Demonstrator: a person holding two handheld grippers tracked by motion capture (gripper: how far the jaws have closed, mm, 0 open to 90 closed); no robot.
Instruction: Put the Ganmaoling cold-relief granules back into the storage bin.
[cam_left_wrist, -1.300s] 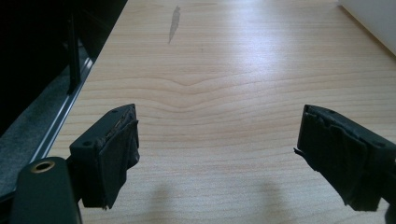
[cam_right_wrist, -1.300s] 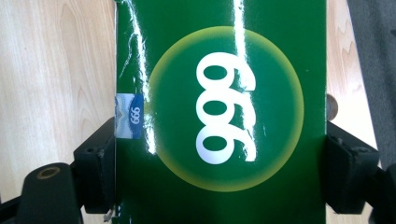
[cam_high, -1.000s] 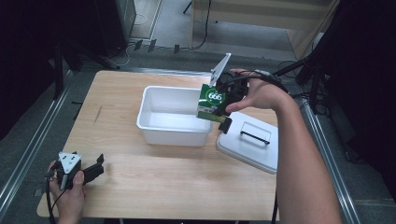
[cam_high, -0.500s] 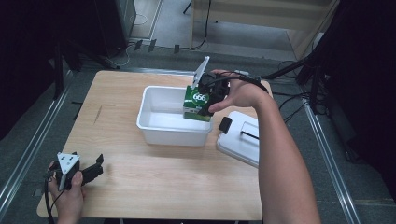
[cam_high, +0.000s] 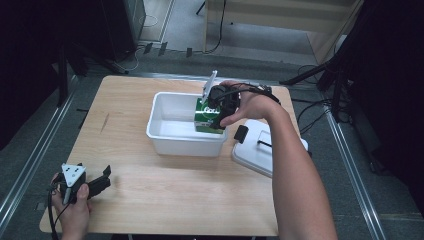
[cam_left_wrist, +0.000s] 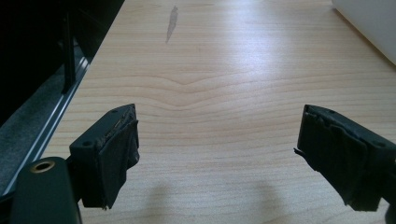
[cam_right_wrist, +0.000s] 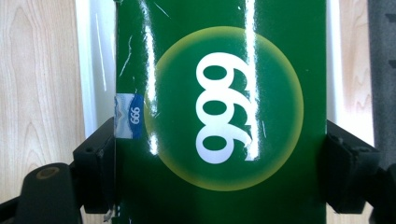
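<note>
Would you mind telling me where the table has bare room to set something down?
Bare wood runs left of the white bin, and along the near edge between the left tool and the lid. It is crowded where the right tool holds the green box.

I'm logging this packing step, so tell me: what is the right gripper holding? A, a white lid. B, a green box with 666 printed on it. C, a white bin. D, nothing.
B: the right gripper is clamped on the green box, with a black finger pressed against each side of it in the right gripper view, and in the high view it holds the box over the white bin.
</note>
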